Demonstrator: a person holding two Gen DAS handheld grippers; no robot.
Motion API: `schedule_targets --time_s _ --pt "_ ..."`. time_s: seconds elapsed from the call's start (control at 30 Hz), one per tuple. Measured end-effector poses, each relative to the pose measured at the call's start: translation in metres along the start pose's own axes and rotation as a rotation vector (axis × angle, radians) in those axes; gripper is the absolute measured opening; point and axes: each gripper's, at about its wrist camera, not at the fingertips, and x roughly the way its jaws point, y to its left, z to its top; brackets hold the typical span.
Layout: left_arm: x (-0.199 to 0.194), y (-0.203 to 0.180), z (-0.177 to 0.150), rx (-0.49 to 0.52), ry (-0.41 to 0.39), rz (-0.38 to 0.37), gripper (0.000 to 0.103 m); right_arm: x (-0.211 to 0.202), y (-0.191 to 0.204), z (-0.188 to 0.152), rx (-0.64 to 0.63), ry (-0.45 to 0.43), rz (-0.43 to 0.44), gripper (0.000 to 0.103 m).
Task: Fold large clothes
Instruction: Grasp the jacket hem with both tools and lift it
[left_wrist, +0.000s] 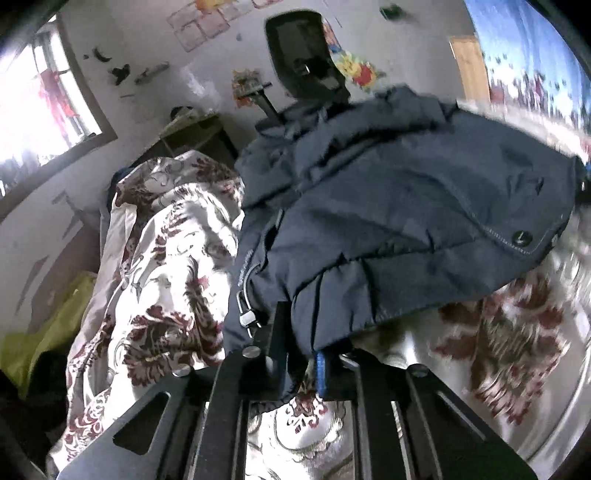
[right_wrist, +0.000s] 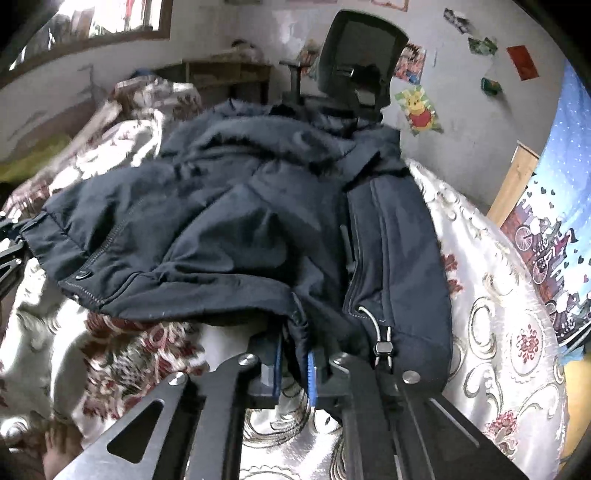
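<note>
A dark navy padded jacket (left_wrist: 388, 206) lies bunched on a bed with a white and maroon floral cover (left_wrist: 159, 266). My left gripper (left_wrist: 301, 354) is shut on the jacket's near hem and holds it a little above the cover. In the right wrist view the same jacket (right_wrist: 229, 229) spreads ahead, its hood toward the far wall. My right gripper (right_wrist: 295, 354) is shut on the jacket's bottom edge beside a drawcord toggle (right_wrist: 382, 347). The left gripper's tip shows at the far left edge of the right wrist view (right_wrist: 7, 251), at the jacket's other corner.
A black office chair (right_wrist: 360, 70) stands behind the bed against a white wall with stickers. A wooden desk (right_wrist: 229, 74) is at the back left. A window (left_wrist: 44, 96) is on the left. A blue patterned curtain (right_wrist: 554, 229) hangs on the right. Yellow-green fabric (left_wrist: 48, 332) lies left of the bed.
</note>
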Motion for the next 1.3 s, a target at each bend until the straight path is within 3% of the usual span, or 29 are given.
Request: schedule_targets --time_s 0.2,0.4,0.67,0.97,1.3 --pt "-0.034 0.011 0.024 -0.141 -0.085 -0.007 0.004 -0.039 -0.003 0.006 -0.011 -0.150 -0.025 0.007" --pt "-0.075 0.015 0.035 -0.153 -0.134 -0.012 0.003 -0.078 -0.009 0.005 0.019 -0.233 -0.022 0.006" --pt "-0.129 0.027 0.041 -0.185 -0.130 -0.025 0.003 -0.140 -0.007 0.009 0.005 -0.309 0.043 0.006" --pt "-0.121 0.033 0.084 -0.237 -0.091 -0.051 0.003 -0.131 -0.022 0.057 0.017 -0.340 0.080 0.006" --pt "-0.068 0.058 0.141 -0.230 -0.111 -0.034 0.003 -0.086 -0.041 0.136 0.004 -0.339 0.088 0.006"
